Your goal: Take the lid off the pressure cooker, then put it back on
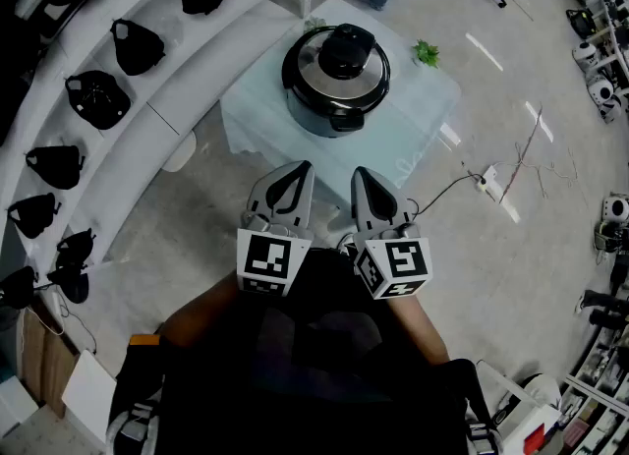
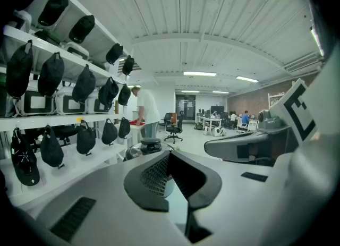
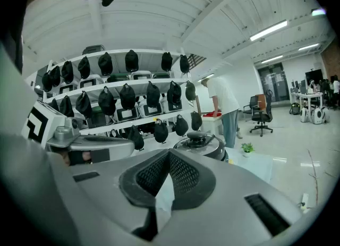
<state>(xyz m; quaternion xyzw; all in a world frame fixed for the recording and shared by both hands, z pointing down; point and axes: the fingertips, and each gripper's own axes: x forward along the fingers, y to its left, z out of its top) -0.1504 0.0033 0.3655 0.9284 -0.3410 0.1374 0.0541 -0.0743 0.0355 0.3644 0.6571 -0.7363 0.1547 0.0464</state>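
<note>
A: The lid?
B: Glossy metal, black plastic knob. The bench wears smooth pale cloth.
A: The left gripper and right gripper?
B: Matt grey plastic, jaws faced in rough black mesh. Floor at three o'clock: glossy.

Your left gripper and right gripper sit side by side, jaws closed, empty, short of the pressure cooker.

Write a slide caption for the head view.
Left gripper and right gripper, both shut, hover side by side short of the table bearing the pressure cooker, lid on.
</note>
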